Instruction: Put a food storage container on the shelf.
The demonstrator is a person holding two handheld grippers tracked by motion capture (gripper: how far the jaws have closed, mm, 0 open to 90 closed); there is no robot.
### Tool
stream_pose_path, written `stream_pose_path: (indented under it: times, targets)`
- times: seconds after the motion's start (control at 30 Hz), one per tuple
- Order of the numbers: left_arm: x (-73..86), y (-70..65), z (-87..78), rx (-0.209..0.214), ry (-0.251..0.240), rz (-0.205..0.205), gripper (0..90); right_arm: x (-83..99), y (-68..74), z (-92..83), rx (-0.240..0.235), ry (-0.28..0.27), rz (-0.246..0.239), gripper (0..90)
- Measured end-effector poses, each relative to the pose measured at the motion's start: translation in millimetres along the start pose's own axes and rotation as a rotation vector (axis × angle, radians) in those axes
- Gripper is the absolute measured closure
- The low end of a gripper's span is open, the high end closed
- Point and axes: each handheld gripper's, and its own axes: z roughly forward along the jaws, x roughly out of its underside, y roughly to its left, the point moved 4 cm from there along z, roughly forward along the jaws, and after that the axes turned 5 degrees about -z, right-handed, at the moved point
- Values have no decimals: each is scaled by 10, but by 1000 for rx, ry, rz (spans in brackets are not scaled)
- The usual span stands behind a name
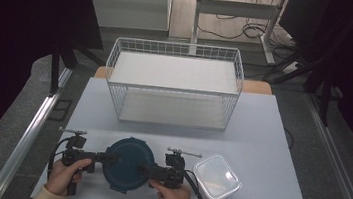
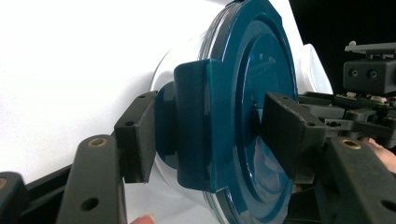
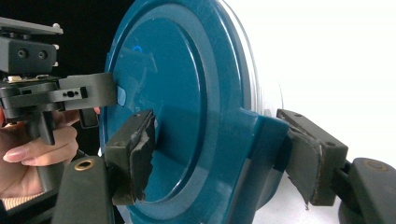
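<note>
1. Round container (image 1: 129, 164) with teal lid sits near the bench (image 1: 270, 140) front edge, left of centre.
2. Left hand-held gripper (image 1: 107, 158) and right hand-held gripper (image 1: 145, 170) each straddle a lid latch tab, jaws partly closed; firm contact unconfirmed.
3. Judged light, rigid, smooth; tabs offer best purchase.

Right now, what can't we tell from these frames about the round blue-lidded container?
- Contents of the round container: high view, blue lid covers it.
- Left gripper pad contact: left gripper view, lid clip hides the gap.
- Right gripper outer pad: right gripper view, clip blocks the contact.
- Clear container contents: high view, too small.
</note>
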Motion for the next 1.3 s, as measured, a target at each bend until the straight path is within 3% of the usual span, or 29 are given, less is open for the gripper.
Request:
stream_pose_path:
  times: [0.37,0.5,0.9,1.13,1.3]
  targets:
    - [17,-50,-13,1,5,23,400,-12,13,-25,7,-5,-14,303]
    - [29,-90,-12,23,5,25,400,-70,42,-95,32,-39,-47,310]
    - [-15,-261,-134,47,-34,59,401,-199,219,-254,46,-57,-131,310]
    - [-107,-387,-169,66,-54,73,400,-358,310,-390,53,-68,-192,316]
    - [-215,-478,-134,79,-56,76,401,-477,316,-475,56,-55,-211,323]
